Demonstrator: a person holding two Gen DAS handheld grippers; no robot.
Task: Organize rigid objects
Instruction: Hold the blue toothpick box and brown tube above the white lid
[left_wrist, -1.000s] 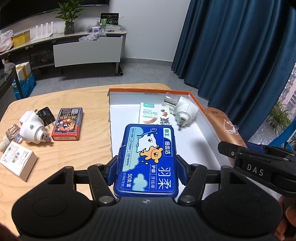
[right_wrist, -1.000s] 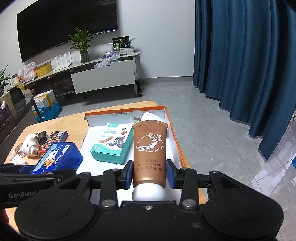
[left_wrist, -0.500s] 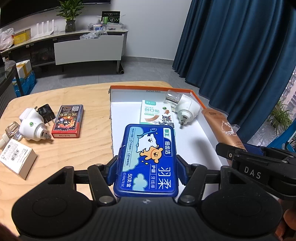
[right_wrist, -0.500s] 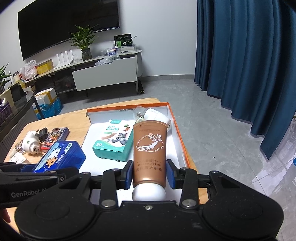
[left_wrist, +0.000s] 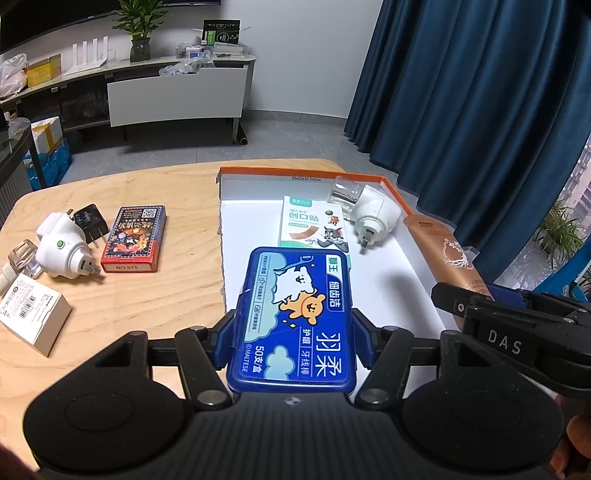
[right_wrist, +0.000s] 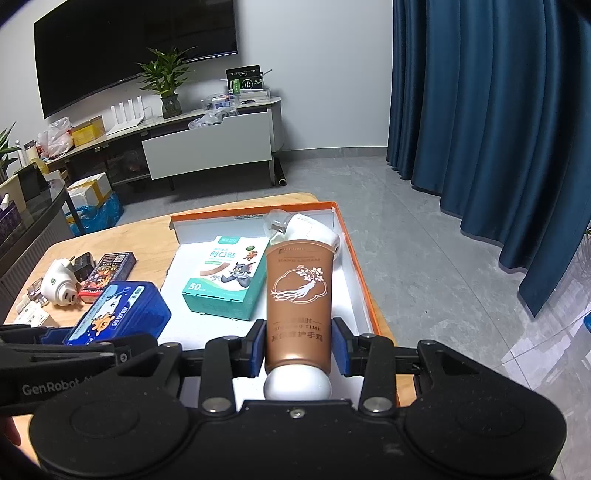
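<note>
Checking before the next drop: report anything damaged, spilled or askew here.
Nothing is spilled or visibly damaged. Only oddity: the white plug-in device in the orange-rimmed box lies tipped on its side, clear bottle against the back wall, prongs towards the camera.

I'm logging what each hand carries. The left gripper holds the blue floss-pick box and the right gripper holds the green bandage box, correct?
Not quite. The right gripper holds the brown hand cream tube; the right wrist view shows the green bandage box lying in the tray. The left gripper does hold the blue floss-pick box.
</note>
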